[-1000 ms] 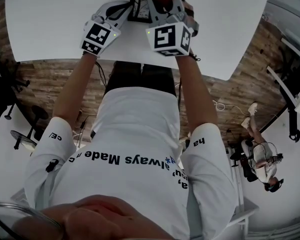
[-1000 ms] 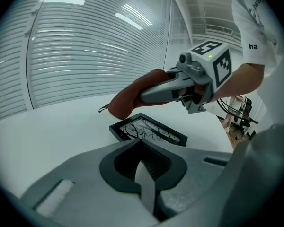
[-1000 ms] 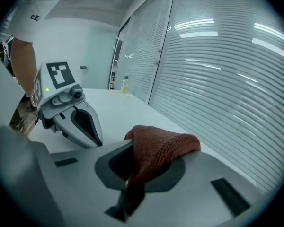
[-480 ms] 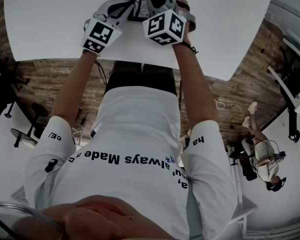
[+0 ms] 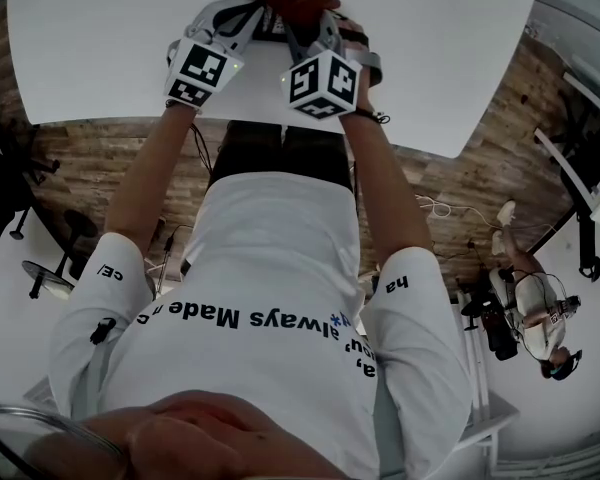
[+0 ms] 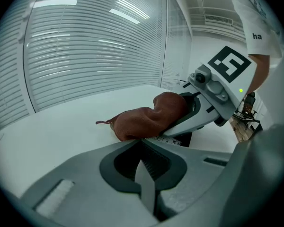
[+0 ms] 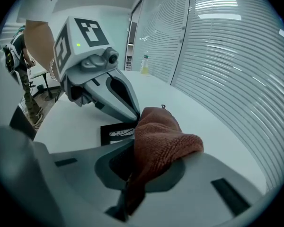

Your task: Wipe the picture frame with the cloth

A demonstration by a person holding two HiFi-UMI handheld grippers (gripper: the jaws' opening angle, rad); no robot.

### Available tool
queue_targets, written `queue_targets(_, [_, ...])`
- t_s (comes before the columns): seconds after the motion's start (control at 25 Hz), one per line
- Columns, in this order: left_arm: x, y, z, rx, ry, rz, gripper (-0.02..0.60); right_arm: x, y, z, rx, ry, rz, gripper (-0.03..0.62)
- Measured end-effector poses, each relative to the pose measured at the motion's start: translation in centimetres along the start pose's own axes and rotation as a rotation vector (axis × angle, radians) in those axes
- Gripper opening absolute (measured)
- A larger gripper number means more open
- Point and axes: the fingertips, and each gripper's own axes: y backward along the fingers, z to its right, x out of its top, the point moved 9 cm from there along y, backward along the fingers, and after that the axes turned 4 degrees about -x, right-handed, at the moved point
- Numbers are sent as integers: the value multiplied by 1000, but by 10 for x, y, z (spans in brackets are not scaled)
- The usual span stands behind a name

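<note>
Between the jaws of the right claw: cloth, rust-brown terry, pinched at one end, bunched and spilling forward past the tips.

Just beyond those tips, partly under the cloth's leading fold: picture frame, black, lying flat on the white counter. Pale printed insert visible on the uncovered part, to the side away from the cloth.

At the frame's far edge, facing the right claw: left claw, jaws pressed together, tips lowered to the frame just beside the cloth. Unclear whether nipping the frame's edge or merely pinning it down. Nothing else seen between them.

Status, as a judgement: wiping under way, not finished. Cloth apparently resting on one end of the frame. Other end uncovered, with no way to tell whether wiped or not. Likely remaining: passes over the bare part and round the border, then cloth lifted clear.

Farther off, past both claws: open counter, a small bottle well apart near the back, then slatted blinds along the wall.
</note>
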Motion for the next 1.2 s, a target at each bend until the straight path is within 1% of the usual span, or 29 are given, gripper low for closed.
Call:
queue_targets(0.16, [-1,2,-1,23,-5,4,2,0,7,-16,43,-20,13,29])
queue_targets(0.28, [-1,2,0,39,-3,4,3,-1,17,-27,76,-59,47,29])
queue_targets(0.44, [-2,1,-1,43,-2,5,3,-6,22,-35,89,-87,72,29])
queue_targets(0.56, [-4,0,-1,39,6,5,3,-2,29,-22,46,-93,110,29])
queue_targets(0.68, [-4,-1,-1,35,9,4,2,8,41,12,-47,-112,188,29])
queue_targets(0.76, [-4,-1,-1,35,11,4,3,13,46,38,-109,-120,222,29])
queue_targets(0.84, [-4,0,-1,34,11,5,2,12,41,59,-151,-113,217,29])
queue_targets(0.88, [-4,0,-1,34,12,5,2,8,34,65,-158,-104,201,29])
queue_targets(0.92, [-4,0,-1,33,12,5,3,4,24,69,-154,-91,174,29])
queue_targets(1.04, [-3,1,0,31,15,6,3,-15,-3,69,-105,-58,82,29])
queue_targets(1.2, [0,0,2,29,16,8,2,-23,-4,68,-102,-90,102,29])
